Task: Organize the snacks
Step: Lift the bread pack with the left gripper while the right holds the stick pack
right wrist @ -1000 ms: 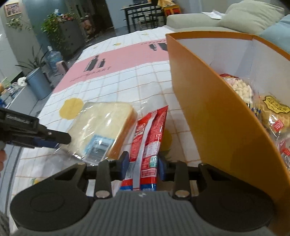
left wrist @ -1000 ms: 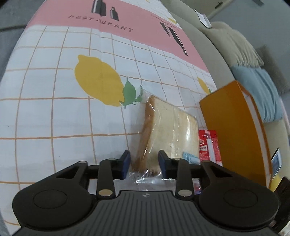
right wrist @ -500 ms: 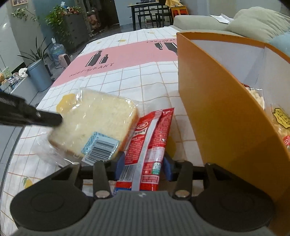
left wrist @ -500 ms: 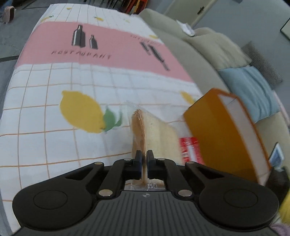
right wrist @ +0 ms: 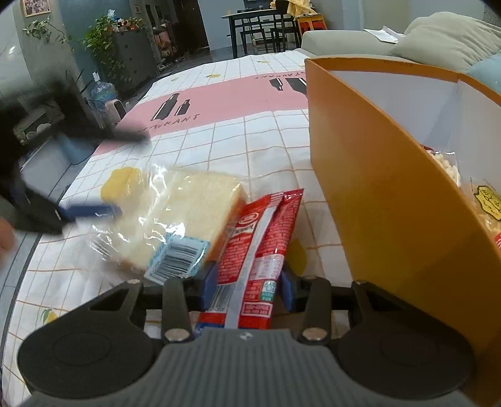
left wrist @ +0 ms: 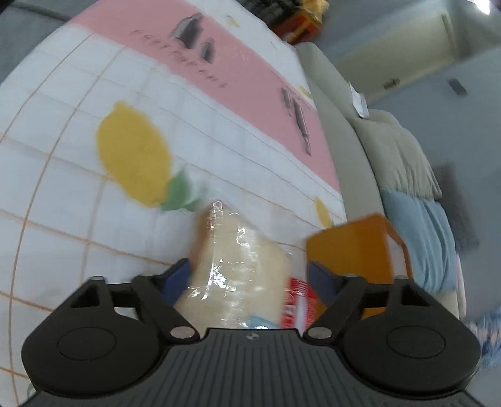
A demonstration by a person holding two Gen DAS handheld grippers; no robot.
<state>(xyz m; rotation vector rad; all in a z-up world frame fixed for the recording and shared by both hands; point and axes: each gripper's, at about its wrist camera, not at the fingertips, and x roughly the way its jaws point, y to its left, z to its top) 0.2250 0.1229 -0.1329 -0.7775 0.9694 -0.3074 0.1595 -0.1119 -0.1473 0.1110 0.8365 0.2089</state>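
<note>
Right now the bag of sliced bread (right wrist: 175, 219) lies flat on the surface (right wrist: 250, 137), on a cloth with white squares, a pink band and yellow lemons. It is wrapped in clear shiny plastic and has a blue label with black bars on its near corner. Just beside it, touching its edge, lies the red snack packet (right wrist: 260, 241). Next to that stands the orange box (right wrist: 375, 194), white inside, with more snack bags (right wrist: 482, 203) in it.

Your left claw (left wrist: 247, 275) is wide. Its jaws have just been opening, and the bread (left wrist: 231, 269) sits between them, but the blue pads do not press on it. From the other camera you can see one blue pad (right wrist: 90, 211) of that claw by the far edge of the bread bag. This view is blurry.

Your right claw (right wrist: 247, 285) is narrow. The red packet runs between its two blue pads, and both pads sit right against the packet's sides, so it is holding the packet. Its jaws have just been closing a little.

Past the surface you can see a grey sofa (left wrist: 375, 150) with a blue cushion (left wrist: 426, 238), and far off some green plants (right wrist: 103, 40) and a dark dining table (right wrist: 260, 22).
</note>
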